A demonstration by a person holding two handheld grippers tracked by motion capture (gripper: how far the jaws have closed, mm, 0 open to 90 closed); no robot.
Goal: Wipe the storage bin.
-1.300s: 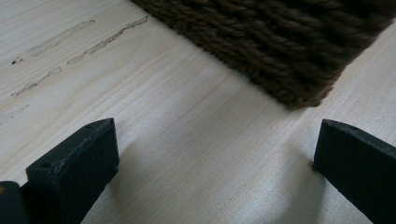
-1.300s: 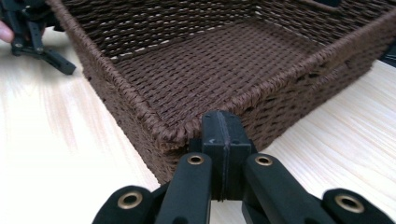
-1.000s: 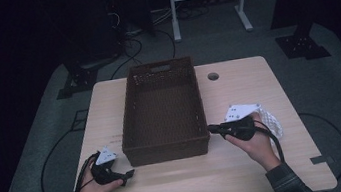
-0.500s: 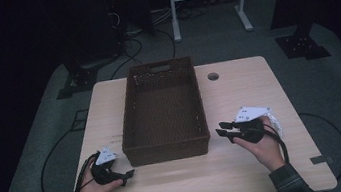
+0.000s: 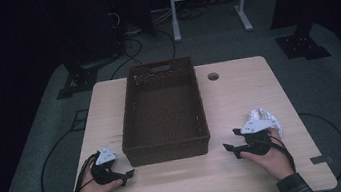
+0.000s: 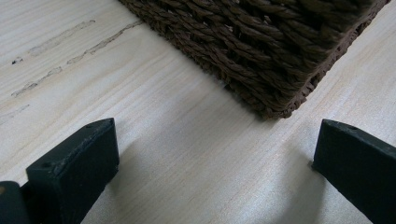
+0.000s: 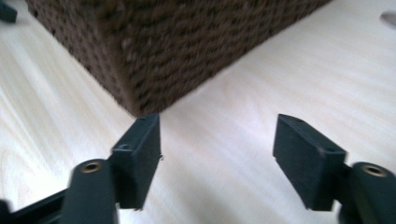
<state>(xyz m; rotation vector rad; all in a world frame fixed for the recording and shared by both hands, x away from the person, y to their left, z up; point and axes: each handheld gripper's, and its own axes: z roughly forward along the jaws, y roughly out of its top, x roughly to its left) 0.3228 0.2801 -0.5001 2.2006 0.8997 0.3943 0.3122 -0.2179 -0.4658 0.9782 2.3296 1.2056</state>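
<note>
I hold one tool in each hand, both low over a pale wooden table (image 5: pixel 238 91). Between my two tools stands a dark brown woven basket (image 5: pixel 163 109), its near wall facing me.

My left tool (image 5: pixel 128 173) sits just left of the basket's near left corner. In the left gripper view its two black jaws stand wide apart with bare table between them, gripping nothing; the basket's corner (image 6: pixel 280 70) lies just ahead, nearer the right-hand jaw.

My right tool (image 5: pixel 230 143) sits to the right of the basket's near right corner, pointing toward it. Its jaws have just been opening and now stand well apart, with nothing between them but table. In the right gripper view the basket's corner (image 7: pixel 140 60) is close ahead, just above the left-hand jaw; I cannot tell whether that jaw touches it.

A crumpled white thing (image 5: pixel 264 115) lies on the table just behind my right tool, on the side away from the basket; part of it is hidden by the tool's grey plate.
</note>
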